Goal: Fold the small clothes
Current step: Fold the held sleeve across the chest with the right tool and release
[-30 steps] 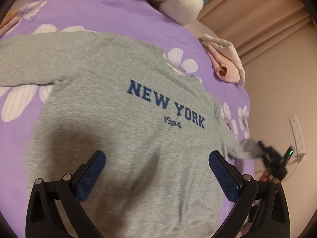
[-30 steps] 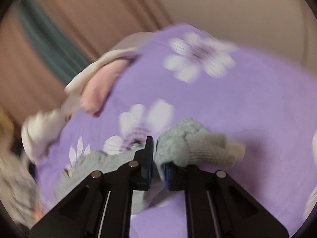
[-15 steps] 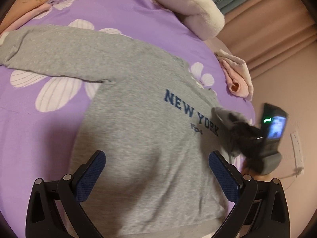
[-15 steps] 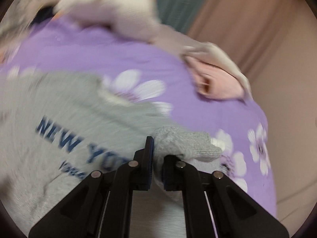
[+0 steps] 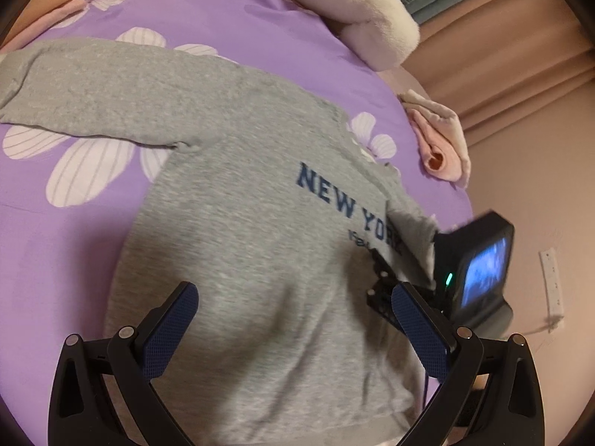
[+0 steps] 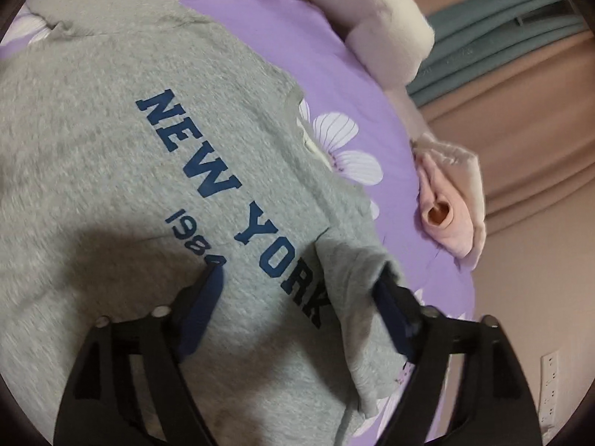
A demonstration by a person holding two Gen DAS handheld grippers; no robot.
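Note:
A grey "NEW YORK" sweatshirt (image 5: 238, 223) lies flat on the purple flowered bedcover (image 5: 223, 26). Its left sleeve (image 5: 85, 89) stretches out to the left. Its right sleeve (image 6: 353, 297) is folded in over the chest, next to the lettering. My left gripper (image 5: 293, 330) is open and empty above the lower body of the sweatshirt. My right gripper (image 6: 301, 312) is open just above the chest, its right finger beside the folded sleeve; it also shows in the left wrist view (image 5: 409, 282), with its camera unit.
A folded pink garment (image 5: 442, 145) lies at the bed's right edge. A white fluffy blanket (image 5: 372, 11) lies at the far end. A beige wall with a socket (image 5: 550, 282) and curtains stand to the right.
My right gripper carried the right sleeve across onto the chest, then opened and let it go. My left gripper stayed open and its view shifted a little over the sweatshirt.

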